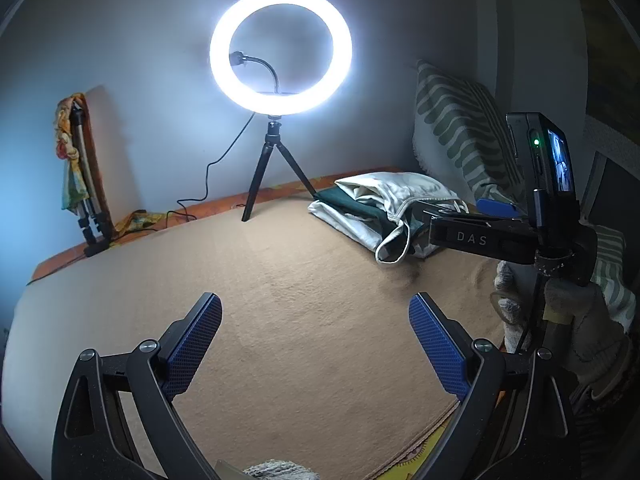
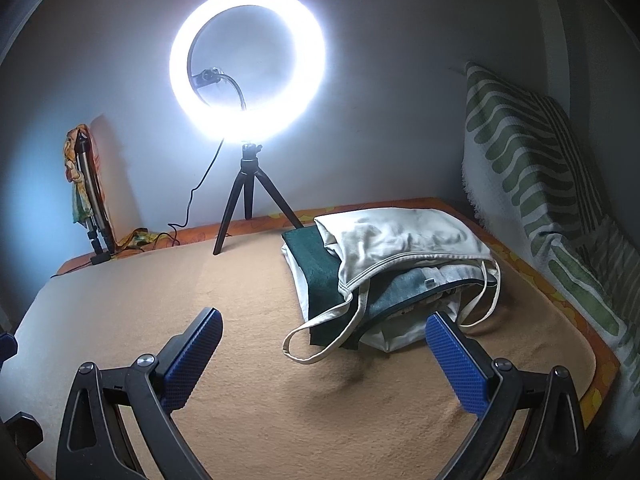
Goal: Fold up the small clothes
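A pile of small clothes [image 2: 384, 276] lies on the tan blanket [image 2: 256, 352] at the back right: a white strappy top [image 2: 404, 240] on top, dark green cloth [image 2: 320, 276] and grey-blue cloth beneath. The pile also shows in the left wrist view [image 1: 380, 208]. My right gripper [image 2: 324, 344] is open and empty, its right fingertip close to the pile's front edge. My left gripper [image 1: 316, 332] is open and empty over bare blanket [image 1: 280, 300], left of the pile. The right gripper's body [image 1: 480, 236] shows in the left wrist view, beside the pile.
A lit ring light on a black tripod [image 2: 248, 184] stands at the back with its cable trailing left. A green-striped cushion [image 2: 532, 168] leans against the right wall. A folded tripod with colourful cloth [image 2: 86, 184] leans at the back left.
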